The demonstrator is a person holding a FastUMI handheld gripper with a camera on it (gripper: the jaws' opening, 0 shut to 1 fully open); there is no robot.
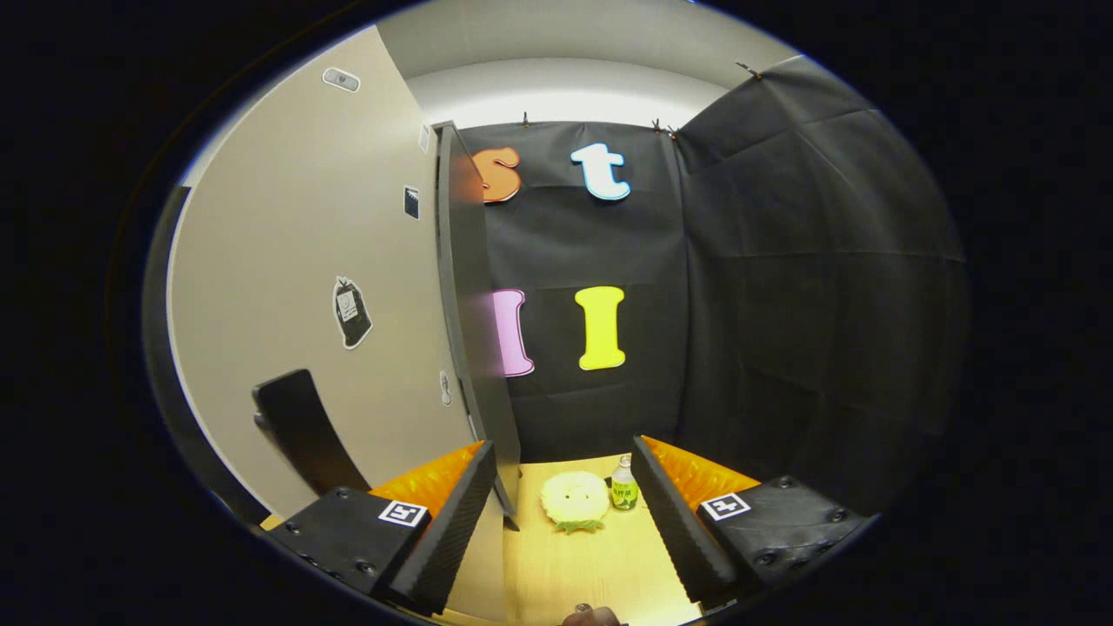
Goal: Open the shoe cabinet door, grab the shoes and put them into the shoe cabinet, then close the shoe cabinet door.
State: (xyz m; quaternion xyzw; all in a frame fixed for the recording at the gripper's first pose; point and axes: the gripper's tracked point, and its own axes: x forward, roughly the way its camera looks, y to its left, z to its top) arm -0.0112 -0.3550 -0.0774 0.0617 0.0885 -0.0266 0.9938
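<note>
My hand-held gripper (563, 522) is spread wide, holding nothing above the desk (600, 569). Ahead of it lie a pale slipper (574, 500) and a small bottle (623, 488). Left of the slipper stands the shoe cabinet door (474, 304), edge-on.

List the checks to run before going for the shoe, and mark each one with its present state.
1. Gripper free: ok. Its fingers stand apart with nothing between them.
2. Shoe in sight: ok. It lies on the wooden surface just beyond the fingers, in line with the gap.
3. Room around the shoe: not ok. A bottle stands right beside it and could be knocked over.
4. Door out of the way: cannot tell. Its edge stands close beside one finger.
5. Space inside the cabinet: cannot tell.
</note>
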